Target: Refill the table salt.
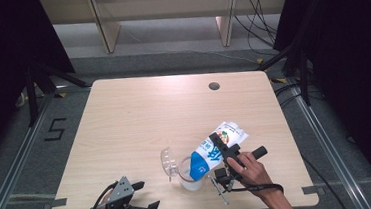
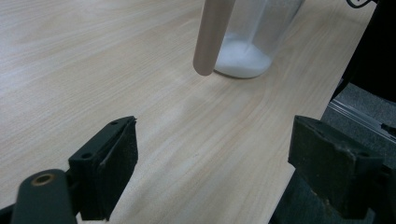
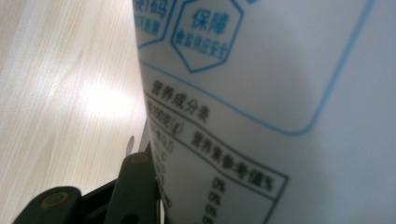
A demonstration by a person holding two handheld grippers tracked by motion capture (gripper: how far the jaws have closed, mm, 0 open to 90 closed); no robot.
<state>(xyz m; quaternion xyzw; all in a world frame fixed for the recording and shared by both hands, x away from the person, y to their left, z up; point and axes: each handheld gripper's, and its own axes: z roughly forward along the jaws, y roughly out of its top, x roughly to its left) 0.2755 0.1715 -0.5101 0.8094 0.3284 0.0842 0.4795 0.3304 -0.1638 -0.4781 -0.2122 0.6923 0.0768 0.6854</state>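
A blue-and-white printed bag point(image 1: 218, 147) hangs tilted, its lower end dipping into a clear cup point(image 1: 190, 178) near the table's front edge. My right gripper point(image 1: 226, 155) is shut on the bag's middle. In the right gripper view the bag's printed side point(image 3: 280, 93) sits close up, with one black finger point(image 3: 135, 186) against it. The cup point(image 2: 246, 51) holds white powder at its bottom. My left gripper point(image 1: 144, 195) rests at the front left edge, open point(image 2: 212, 135), with nothing between its fingers.
A clear lid point(image 1: 166, 162) stands up from the cup's left side. A beige rod-like piece point(image 2: 211, 39) hangs in front of the cup. The wooden table point(image 1: 139, 118) has a round hole point(image 1: 214, 86) at the back right. Dark floor borders the table's edge point(image 2: 364, 112).
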